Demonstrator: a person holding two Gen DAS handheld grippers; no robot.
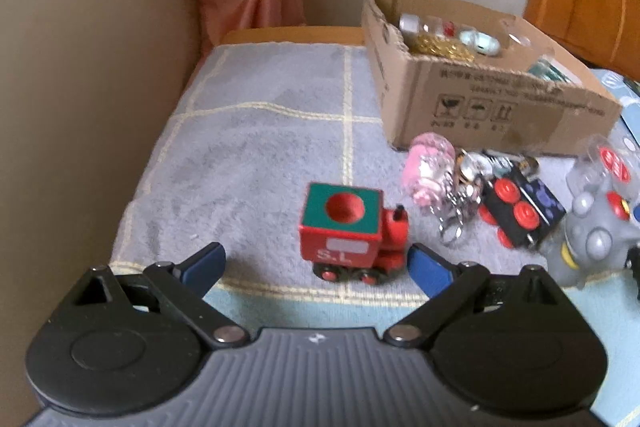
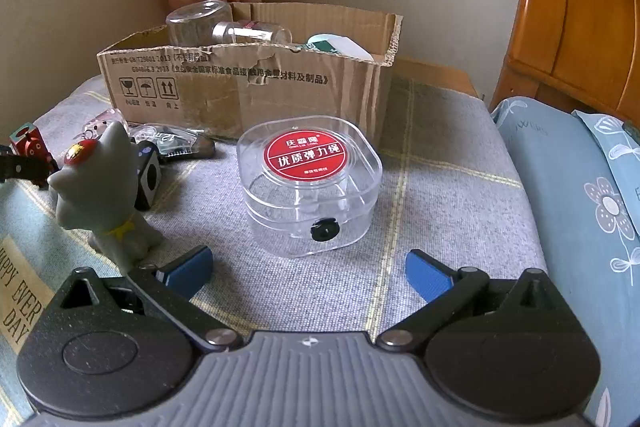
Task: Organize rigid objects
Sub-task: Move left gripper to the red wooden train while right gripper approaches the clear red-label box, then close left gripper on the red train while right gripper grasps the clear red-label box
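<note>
A red toy train engine (image 1: 350,239) with a green roof stands on the grey towel, just ahead of my open left gripper (image 1: 318,265), closer to its right finger. My right gripper (image 2: 308,267) is open too, with a clear plastic box (image 2: 310,183) bearing a round red label right in front of it. A cardboard box (image 2: 248,87) holding jars and small items sits behind; the left wrist view shows the cardboard box (image 1: 492,107) at the right rear. A grey cat figurine (image 2: 102,187) stands at the left of the right wrist view.
A pink charm (image 1: 430,167), a keyring cluster (image 1: 464,187) and a black toy wagon with red wheels (image 1: 520,207) lie beside the train. A wall runs along the left. A blue flowered pillow (image 2: 580,207) and a wooden headboard (image 2: 580,7) stand at the right.
</note>
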